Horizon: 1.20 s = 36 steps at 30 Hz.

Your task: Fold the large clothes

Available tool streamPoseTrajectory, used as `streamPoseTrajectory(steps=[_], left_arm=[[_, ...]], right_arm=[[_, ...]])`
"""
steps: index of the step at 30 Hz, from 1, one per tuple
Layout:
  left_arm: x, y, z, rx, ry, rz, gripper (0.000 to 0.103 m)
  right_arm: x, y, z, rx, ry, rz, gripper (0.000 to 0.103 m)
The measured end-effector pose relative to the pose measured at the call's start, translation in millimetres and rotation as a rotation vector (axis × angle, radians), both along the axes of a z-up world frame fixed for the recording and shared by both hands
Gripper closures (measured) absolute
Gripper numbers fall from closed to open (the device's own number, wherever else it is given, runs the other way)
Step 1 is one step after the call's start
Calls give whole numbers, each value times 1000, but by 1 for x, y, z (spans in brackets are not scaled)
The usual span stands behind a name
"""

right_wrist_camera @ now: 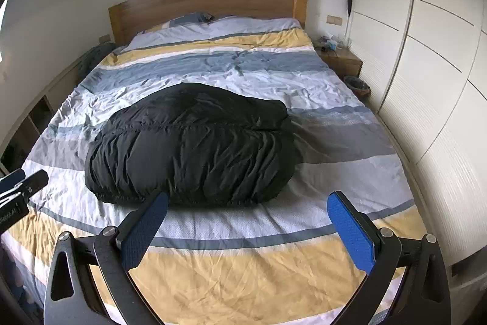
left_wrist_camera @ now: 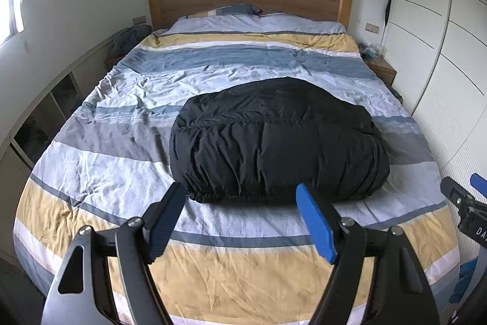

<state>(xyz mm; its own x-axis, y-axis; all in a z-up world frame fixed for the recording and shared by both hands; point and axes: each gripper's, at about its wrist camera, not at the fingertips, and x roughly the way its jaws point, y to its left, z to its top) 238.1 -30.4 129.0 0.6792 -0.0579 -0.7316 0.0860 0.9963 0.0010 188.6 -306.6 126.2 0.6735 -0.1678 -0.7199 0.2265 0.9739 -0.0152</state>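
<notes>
Garment: black puffy jacket (left_wrist_camera: 274, 139) lies bundled mid-bed on the striped duvet (left_wrist_camera: 213, 273), nearer the foot edge, hem facing the grippers.
Left hand-held gripper (left_wrist_camera: 240, 197): jaws wide apart, holding nothing — just short of the hem.
Right hand-held gripper (right_wrist_camera: 248, 203): likewise spread and empty.
Step, as I judge it: looks folded already — if tidying, pinch only the elastic hem corners and press air out evenly.

Open striped duvet (left_wrist_camera: 91, 172) all round, black folded jacket (left_wrist_camera: 274, 142) bulking mid-bed, wardrobe (right_wrist_camera: 426, 81) close right.
</notes>
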Motion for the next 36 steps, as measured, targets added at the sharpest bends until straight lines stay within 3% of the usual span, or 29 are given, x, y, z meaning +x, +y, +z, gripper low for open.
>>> streamPoseTrajectory(steps=[36], left_arm=[[7, 4, -24, 10, 57, -13, 28]], right_arm=[[3, 0, -25, 10, 66, -11, 0]])
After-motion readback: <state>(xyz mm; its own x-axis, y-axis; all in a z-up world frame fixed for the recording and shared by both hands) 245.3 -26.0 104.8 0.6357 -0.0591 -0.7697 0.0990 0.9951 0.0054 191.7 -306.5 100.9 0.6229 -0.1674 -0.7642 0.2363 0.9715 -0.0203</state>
